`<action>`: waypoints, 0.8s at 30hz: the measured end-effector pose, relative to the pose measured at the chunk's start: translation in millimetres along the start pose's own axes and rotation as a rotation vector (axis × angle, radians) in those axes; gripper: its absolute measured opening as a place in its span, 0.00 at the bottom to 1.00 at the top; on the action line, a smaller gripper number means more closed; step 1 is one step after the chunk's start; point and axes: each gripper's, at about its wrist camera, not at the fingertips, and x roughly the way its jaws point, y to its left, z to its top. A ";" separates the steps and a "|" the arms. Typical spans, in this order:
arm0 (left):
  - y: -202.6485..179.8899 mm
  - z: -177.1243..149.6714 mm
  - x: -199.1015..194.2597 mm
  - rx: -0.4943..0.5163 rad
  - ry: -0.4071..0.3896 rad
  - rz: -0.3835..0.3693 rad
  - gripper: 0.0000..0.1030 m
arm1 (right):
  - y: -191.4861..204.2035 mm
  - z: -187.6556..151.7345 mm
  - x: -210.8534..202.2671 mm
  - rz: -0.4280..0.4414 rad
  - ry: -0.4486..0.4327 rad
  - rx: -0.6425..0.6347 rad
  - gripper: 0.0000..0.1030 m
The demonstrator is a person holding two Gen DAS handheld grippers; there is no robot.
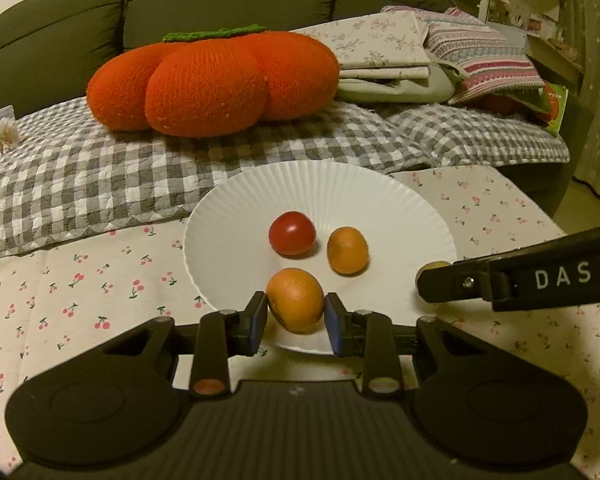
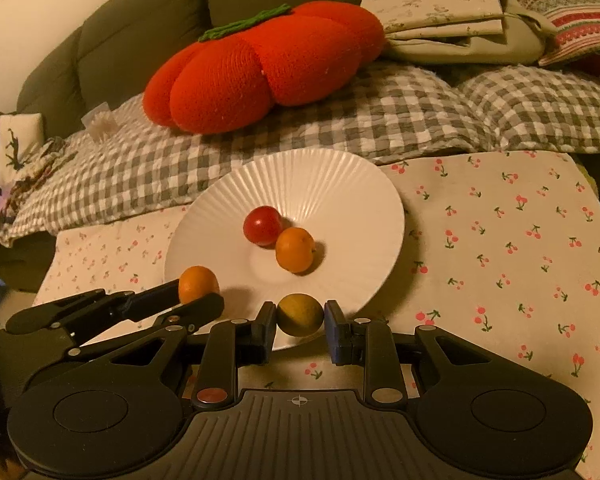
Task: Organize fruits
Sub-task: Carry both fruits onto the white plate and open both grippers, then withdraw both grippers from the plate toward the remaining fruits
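A white ribbed plate lies on the cherry-print cloth. On it sit a red tomato and an orange fruit. My left gripper is shut on a second orange fruit over the plate's near rim; it also shows in the right wrist view. My right gripper is shut on a yellow-green fruit at the plate's near edge; in the left wrist view its finger mostly hides that fruit.
A big orange pumpkin-shaped cushion lies on a grey checked blanket behind the plate. Folded linens are stacked at the back right. A dark sofa back stands behind.
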 end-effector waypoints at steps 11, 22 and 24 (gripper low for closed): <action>-0.6 3.3 -8.0 0.005 0.001 0.018 0.51 | -6.7 2.3 -5.5 -0.005 -0.021 0.051 0.39; 0.5 1.5 -30.5 -0.063 0.056 0.056 0.57 | -11.6 8.3 -33.2 0.019 -0.049 0.114 0.39; -0.7 -1.0 -36.5 -0.061 0.058 0.073 0.63 | -9.2 6.4 -38.3 0.031 -0.047 0.112 0.40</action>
